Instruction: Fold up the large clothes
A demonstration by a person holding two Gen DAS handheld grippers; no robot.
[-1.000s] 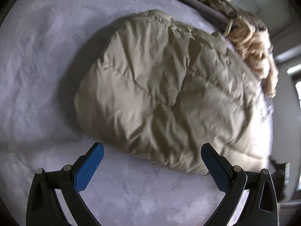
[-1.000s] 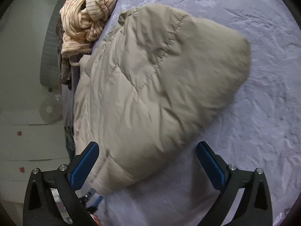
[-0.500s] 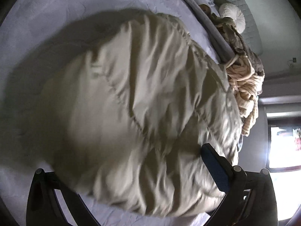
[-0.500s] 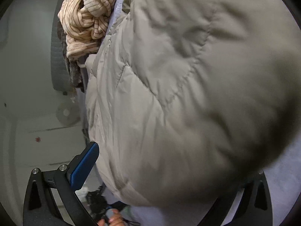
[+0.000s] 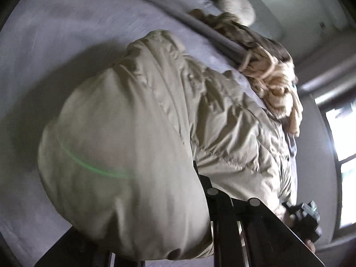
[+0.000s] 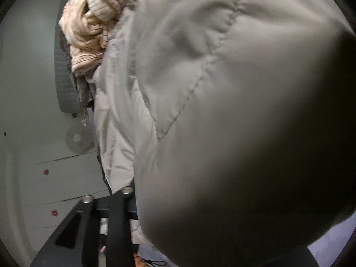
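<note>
I see the bed (image 5: 66, 44) first, its pale lavender cover running from the near left to the far edge of the left wrist view. On it lies the beige quilted jacket (image 5: 155, 115), puffy and bunched, filling most of both views; its near bulge is lifted toward me and swells over both tools, while its far part still rests on the cover. Beyond it, at the far right edge of the bed, a heap of peach striped knitwear (image 6: 93, 26) sits on darker clothes, just beside the jacket's far end. A round white cushion (image 5: 235, 5) lies past that heap, near the wall.

My left gripper (image 5: 200, 200) has just been closing, and the jacket's padding is bunched between its fingers; only the right finger (image 5: 219, 213) shows, the other is buried under fabric. It looks clamped on the jacket. My right gripper (image 6: 138, 209) has also just been closing: its left finger (image 6: 118, 213) stands drawn in against the jacket's edge, the fabric pressed between the jaws, the other finger hidden by the cloth.
</note>
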